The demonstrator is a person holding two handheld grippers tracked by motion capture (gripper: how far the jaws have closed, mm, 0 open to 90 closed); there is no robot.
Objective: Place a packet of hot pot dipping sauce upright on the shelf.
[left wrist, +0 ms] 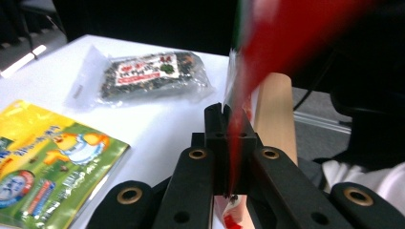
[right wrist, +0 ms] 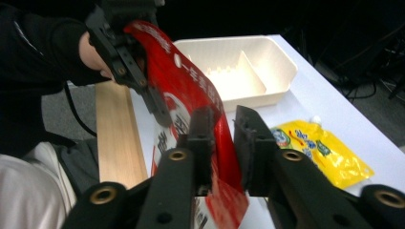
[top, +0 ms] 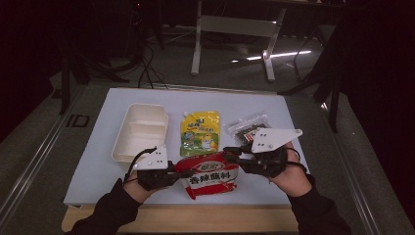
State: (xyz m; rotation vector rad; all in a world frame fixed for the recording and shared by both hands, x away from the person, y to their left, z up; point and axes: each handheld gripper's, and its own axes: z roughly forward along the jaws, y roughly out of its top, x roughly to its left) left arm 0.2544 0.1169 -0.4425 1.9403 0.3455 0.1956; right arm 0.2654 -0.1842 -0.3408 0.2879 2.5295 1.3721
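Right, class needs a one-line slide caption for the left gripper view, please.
Left gripper clamps the red printed sauce pouch's edge above the white table, yellow-green pouch and clear dark-flake packet beyond.

left claw (top: pixel 172 172) clamped tight, right claw (top: pixel 234 155) jaws slightly parted

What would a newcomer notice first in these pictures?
First comes the red sauce packet at the near edge of the white table, held up between both tools: the left tool pinches its left edge, while the right tool's jaws straddle its other edge. Behind it lie a yellow pouch and a cream divided tray.
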